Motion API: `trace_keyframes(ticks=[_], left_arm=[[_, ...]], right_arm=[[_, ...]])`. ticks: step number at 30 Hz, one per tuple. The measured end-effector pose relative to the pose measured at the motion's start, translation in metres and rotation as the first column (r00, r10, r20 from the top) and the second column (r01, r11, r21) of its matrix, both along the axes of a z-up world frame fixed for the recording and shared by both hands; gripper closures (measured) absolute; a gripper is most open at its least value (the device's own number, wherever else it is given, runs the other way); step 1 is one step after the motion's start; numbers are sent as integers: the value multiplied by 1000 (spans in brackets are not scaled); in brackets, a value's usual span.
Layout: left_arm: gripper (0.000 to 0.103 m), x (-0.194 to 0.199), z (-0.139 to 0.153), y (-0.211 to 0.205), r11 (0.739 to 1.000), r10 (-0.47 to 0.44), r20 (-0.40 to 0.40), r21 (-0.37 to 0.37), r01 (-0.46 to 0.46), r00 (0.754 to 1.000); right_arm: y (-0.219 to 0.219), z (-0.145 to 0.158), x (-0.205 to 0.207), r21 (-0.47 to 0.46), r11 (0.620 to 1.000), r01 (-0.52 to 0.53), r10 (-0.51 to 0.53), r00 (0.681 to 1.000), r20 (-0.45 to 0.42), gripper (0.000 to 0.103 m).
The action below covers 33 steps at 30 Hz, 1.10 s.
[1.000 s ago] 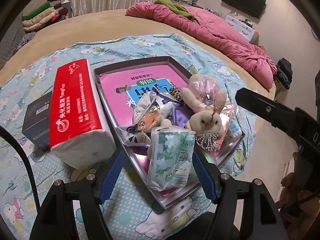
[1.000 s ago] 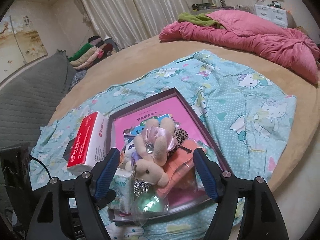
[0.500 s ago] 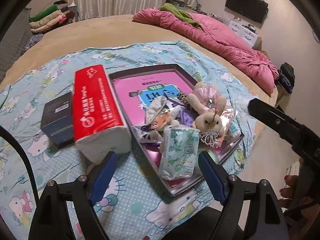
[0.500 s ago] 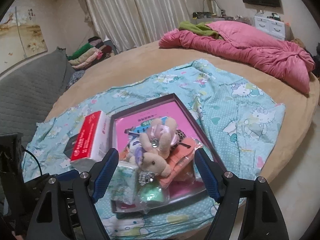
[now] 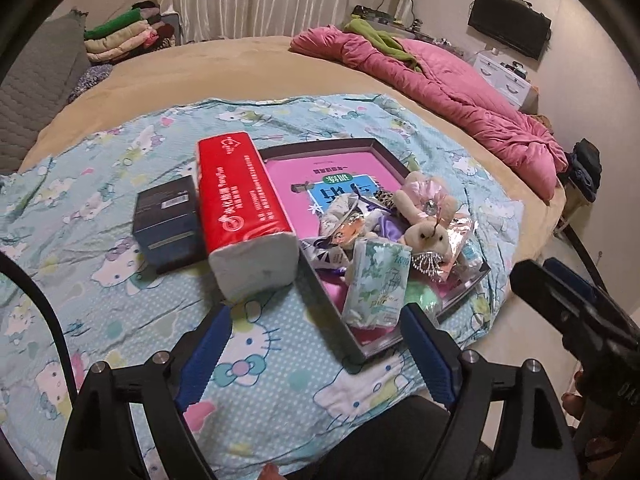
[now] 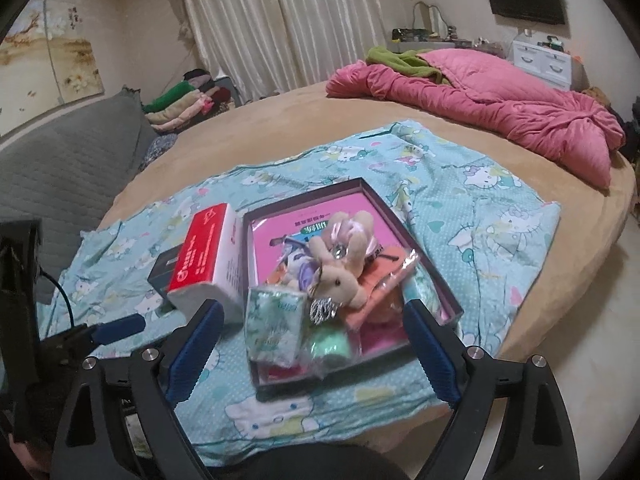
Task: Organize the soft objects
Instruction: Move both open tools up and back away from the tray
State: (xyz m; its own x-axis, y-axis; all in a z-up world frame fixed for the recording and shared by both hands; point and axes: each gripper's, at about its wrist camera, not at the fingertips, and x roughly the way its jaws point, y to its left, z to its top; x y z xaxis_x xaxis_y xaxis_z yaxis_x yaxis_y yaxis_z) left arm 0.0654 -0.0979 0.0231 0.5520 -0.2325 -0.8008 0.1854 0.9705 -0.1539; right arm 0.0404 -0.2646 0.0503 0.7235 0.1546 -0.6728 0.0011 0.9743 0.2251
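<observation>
A dark-rimmed tray with a pink lining lies on the Hello Kitty sheet. It holds a beige plush rabbit, a green tissue pack and several wrappers. A red tissue pack lies left of the tray. My left gripper is open and empty, held back from the tray's near corner. My right gripper is open and empty, hovering before the tray's near edge. It also shows in the left wrist view.
A dark box lies left of the red pack. A pink quilt is heaped at the back right of the round bed. Folded clothes are stacked at the back left. Floor lies past the bed's right edge.
Both grippers have drawn back and up from the tray, so it looks smaller and farther. The objects have not moved.
</observation>
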Motion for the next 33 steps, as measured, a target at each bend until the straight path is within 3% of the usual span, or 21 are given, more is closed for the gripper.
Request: trace_keyframes(ticks=[18,33], left_arm=[[17,-51,10,11,998,61,-17,30,-60,998],[17,-63,9,2,997,63,-29,56,-61,998]], right_arm=[[11,3,-45,-46,999,2,-1,1000,13,11],[11,-6,-54,-65,998,-19,17,1000,-25,11]])
